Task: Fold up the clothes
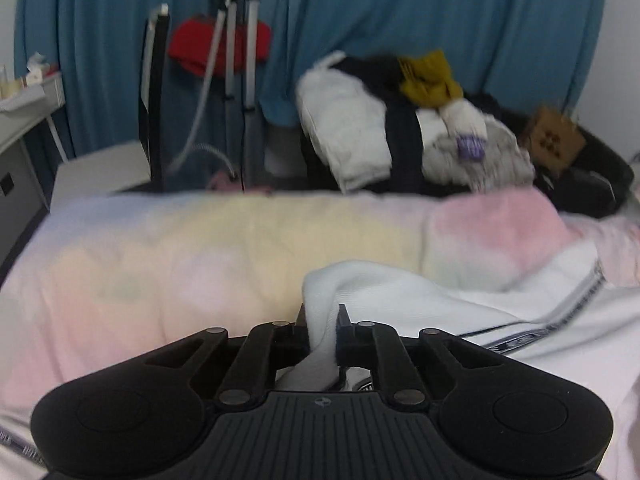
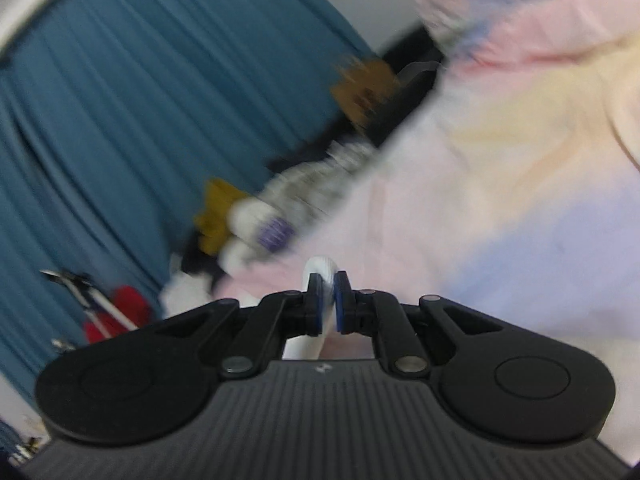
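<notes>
A white garment [image 1: 440, 300] with a dark patterned stripe lies on the pastel blanket [image 1: 200, 264] at the lower right of the left wrist view. My left gripper [image 1: 323, 320] is shut on a bunched fold of this white garment, which rises between the fingers. In the right wrist view, tilted and blurred, my right gripper [image 2: 327, 286] is shut on a small fold of white cloth [image 2: 320, 266], held above the pastel blanket [image 2: 500, 200].
A pile of clothes [image 1: 400, 128], white, black, yellow and grey, lies behind the blanket, with a brown box [image 1: 554, 140] to its right. A blue curtain [image 1: 440, 20] hangs behind. A metal stand [image 1: 240, 80] with a red cloth and a white table [image 1: 24, 112] stand at the left.
</notes>
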A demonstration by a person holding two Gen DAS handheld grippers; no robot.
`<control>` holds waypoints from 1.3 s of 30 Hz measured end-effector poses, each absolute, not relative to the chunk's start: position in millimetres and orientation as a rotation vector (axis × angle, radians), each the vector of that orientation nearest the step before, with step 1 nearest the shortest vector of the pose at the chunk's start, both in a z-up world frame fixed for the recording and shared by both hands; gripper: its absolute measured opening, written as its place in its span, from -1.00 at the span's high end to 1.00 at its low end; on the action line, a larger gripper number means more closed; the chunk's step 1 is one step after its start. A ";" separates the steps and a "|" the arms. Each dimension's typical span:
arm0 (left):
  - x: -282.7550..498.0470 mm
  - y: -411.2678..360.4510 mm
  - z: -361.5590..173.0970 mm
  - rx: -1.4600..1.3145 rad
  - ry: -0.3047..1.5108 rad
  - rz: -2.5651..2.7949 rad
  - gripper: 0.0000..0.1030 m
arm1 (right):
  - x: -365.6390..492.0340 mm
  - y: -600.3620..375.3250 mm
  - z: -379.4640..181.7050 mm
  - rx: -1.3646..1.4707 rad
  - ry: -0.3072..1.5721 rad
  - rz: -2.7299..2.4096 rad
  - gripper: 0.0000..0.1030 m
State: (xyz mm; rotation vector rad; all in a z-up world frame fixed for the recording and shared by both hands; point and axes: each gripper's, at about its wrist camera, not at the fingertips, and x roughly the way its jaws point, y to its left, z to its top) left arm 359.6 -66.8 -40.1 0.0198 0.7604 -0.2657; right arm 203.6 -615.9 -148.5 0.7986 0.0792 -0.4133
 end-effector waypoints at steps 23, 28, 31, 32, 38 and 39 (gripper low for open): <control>151.0 142.7 -34.9 -0.342 1.022 -0.077 -0.46 | 183.4 -577.6 -165.3 0.660 0.419 -0.540 0.77; 47.1 238.4 -49.8 -0.662 1.139 0.101 -0.52 | 153.6 -560.6 -145.4 0.647 0.422 -0.537 0.77; 12.2 271.1 -59.4 -0.821 1.141 0.155 -0.56 | 135.1 -553.4 -138.3 0.659 0.422 -0.554 0.76; 7.3 274.8 -64.4 -0.855 1.151 0.159 -0.58 | 129.0 -551.6 -136.5 0.664 0.421 -0.561 0.76; -1.8 280.0 -93.4 -0.958 1.201 0.220 -0.63 | 93.5 -548.3 -136.2 0.741 0.439 -0.596 0.62; -0.4 280.1 -97.2 -0.965 1.197 0.228 -0.64 | 86.9 -549.0 -137.1 0.763 0.439 -0.601 0.54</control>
